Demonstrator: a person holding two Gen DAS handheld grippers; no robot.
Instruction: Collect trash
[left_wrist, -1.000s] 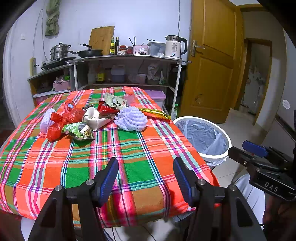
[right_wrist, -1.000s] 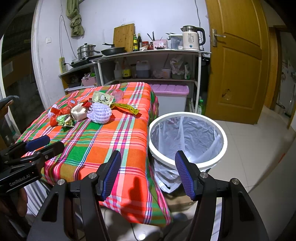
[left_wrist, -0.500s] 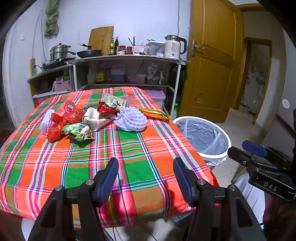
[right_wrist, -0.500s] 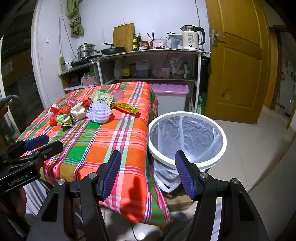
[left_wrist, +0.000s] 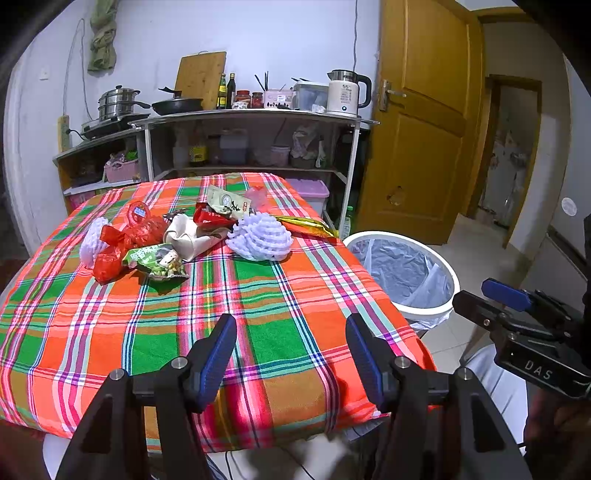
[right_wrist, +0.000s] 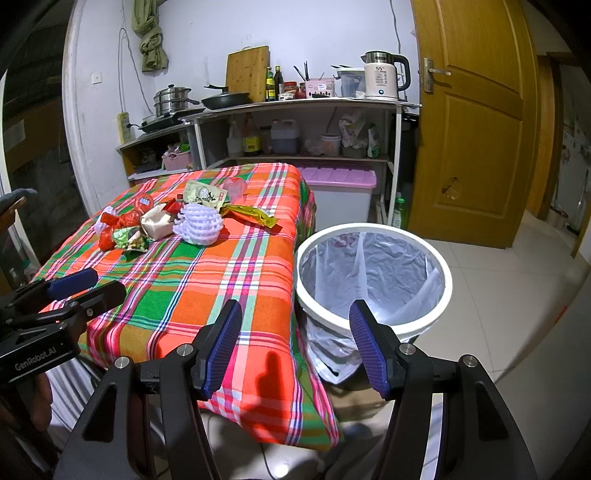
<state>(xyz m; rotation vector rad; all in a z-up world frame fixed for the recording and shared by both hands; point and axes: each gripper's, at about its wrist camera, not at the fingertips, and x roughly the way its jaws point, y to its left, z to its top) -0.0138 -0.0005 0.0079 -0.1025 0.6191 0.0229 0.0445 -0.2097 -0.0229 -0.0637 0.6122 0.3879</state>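
A heap of trash lies on the far half of the plaid tablecloth (left_wrist: 258, 306): a white foam fruit net (left_wrist: 260, 238), a red plastic bag (left_wrist: 125, 240), a green snack packet (left_wrist: 159, 260), a crumpled beige paper bag (left_wrist: 188, 236) and a gold wrapper (left_wrist: 308, 225). A white bin (right_wrist: 373, 273) with a grey liner stands on the floor at the table's right side. My left gripper (left_wrist: 290, 354) is open and empty above the near table edge. My right gripper (right_wrist: 295, 347) is open and empty, low, between the table corner and the bin.
A shelf unit (left_wrist: 251, 122) with pans, bottles and a kettle (left_wrist: 345, 96) stands behind the table. A lilac storage box (right_wrist: 340, 192) sits under it. A wooden door (right_wrist: 476, 122) is on the right. Tiled floor (right_wrist: 517, 295) lies right of the bin.
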